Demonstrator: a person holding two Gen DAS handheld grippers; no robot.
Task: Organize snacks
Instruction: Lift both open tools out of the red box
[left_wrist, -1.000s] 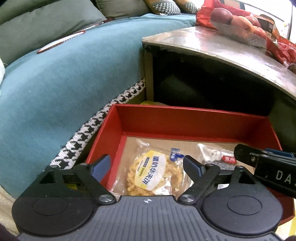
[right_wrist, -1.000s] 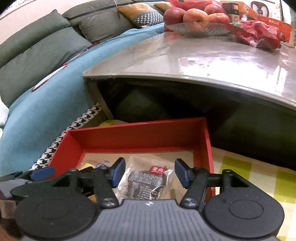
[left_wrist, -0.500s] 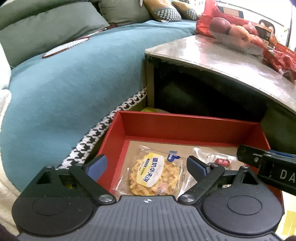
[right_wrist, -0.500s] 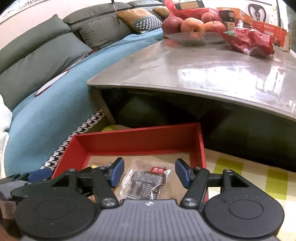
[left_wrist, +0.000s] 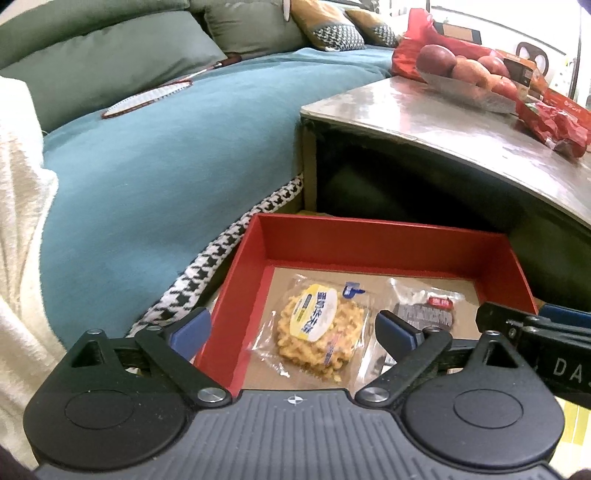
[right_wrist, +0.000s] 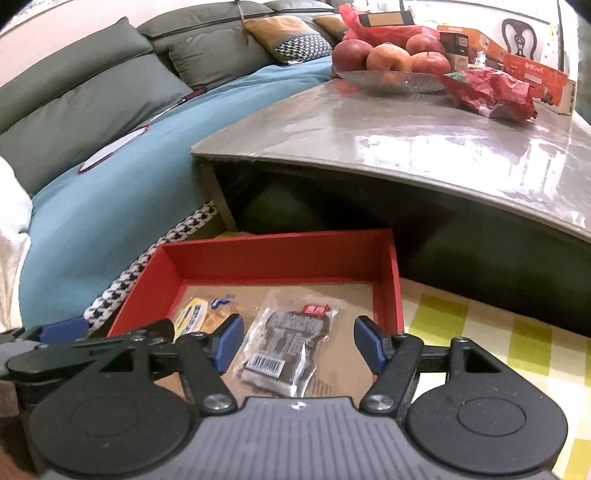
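A red box (left_wrist: 384, 236) (right_wrist: 280, 254) sits on the floor by the table. Inside it lie a clear packet of yellow fried snack (left_wrist: 321, 328) (right_wrist: 195, 317) and a clear packet with a dark printed snack (right_wrist: 291, 343) (left_wrist: 424, 314). My left gripper (left_wrist: 293, 328) hangs above the yellow packet, its jaws opening wide, nothing pressed between them. My right gripper (right_wrist: 299, 339) hovers over the dark packet, jaws opening, pads apart from it. The right gripper's fingers (left_wrist: 535, 325) show at the right edge of the left wrist view.
A grey low table (right_wrist: 388, 136) overhangs the box's far side, carrying a glass bowl of apples (right_wrist: 391, 62), a red bag (right_wrist: 491, 92) and orange cartons. A teal-covered sofa (left_wrist: 147, 166) with green cushions lies left. A yellow checked mat (right_wrist: 480, 332) is right of the box.
Both grippers have pulled back and risen from the box, so more of the table and sofa shows. Both pairs of jaws stand wider. The two packets stay lying in the box.
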